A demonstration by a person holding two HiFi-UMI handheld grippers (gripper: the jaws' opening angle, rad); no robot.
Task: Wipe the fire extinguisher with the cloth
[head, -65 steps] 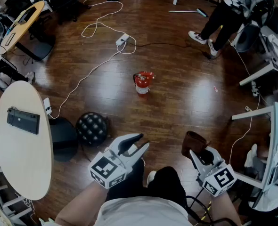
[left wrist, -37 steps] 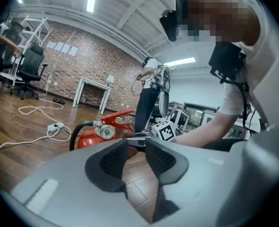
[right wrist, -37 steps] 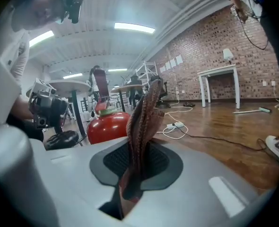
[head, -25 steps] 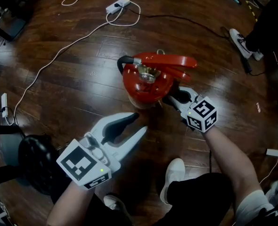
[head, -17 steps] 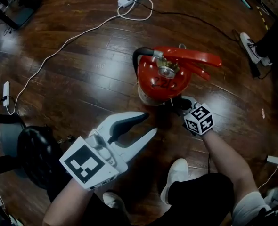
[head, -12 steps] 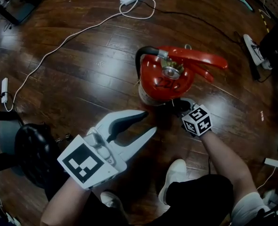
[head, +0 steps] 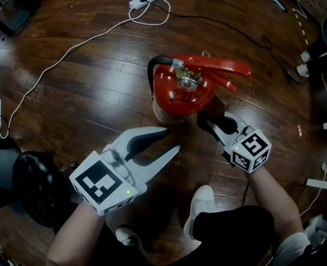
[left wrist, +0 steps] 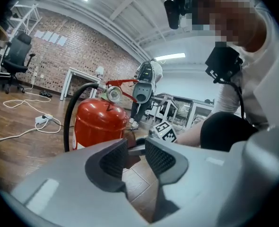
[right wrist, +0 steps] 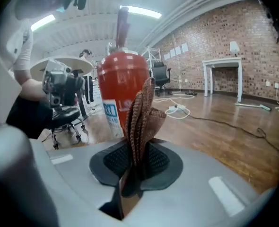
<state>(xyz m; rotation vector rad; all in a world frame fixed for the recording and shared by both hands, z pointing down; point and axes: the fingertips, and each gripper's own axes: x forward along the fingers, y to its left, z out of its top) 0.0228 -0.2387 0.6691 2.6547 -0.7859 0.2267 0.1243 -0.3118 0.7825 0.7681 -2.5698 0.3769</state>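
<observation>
The fire extinguisher (head: 180, 93) stands upright on the wooden floor (head: 86, 93), in front of both grippers. The right gripper (head: 210, 121) is just beside its lower right side in the head view. Its jaws are closed on a brown knitted cloth (right wrist: 142, 112), which stands up in folds out of the pads (right wrist: 113, 160). In the right gripper view the cloth rises directly in front of the red body, very near to it, but I cannot tell if it touches the surface. In the head view only a dark brown bit of the cloth shows, next to the base of the extinguisher. The left gripper (head: 163, 140) hovers lower and to the left, near the extinguisher but apart from it. Its jaws stand moderately open and hold nothing; between them only the floor and the other gripper farther away are visible. The extinguisher has a round red body, a red lever handle on the top that points to the right in the head view, a metal valve in the middle and a black hose (head: 152, 71) that curves down on its left side. A white and blue label (right wrist: 110, 112) is on its side. A white cable (head: 69, 49) lies on the floor behind, leading to a power strip (head: 143, 0).
</observation>
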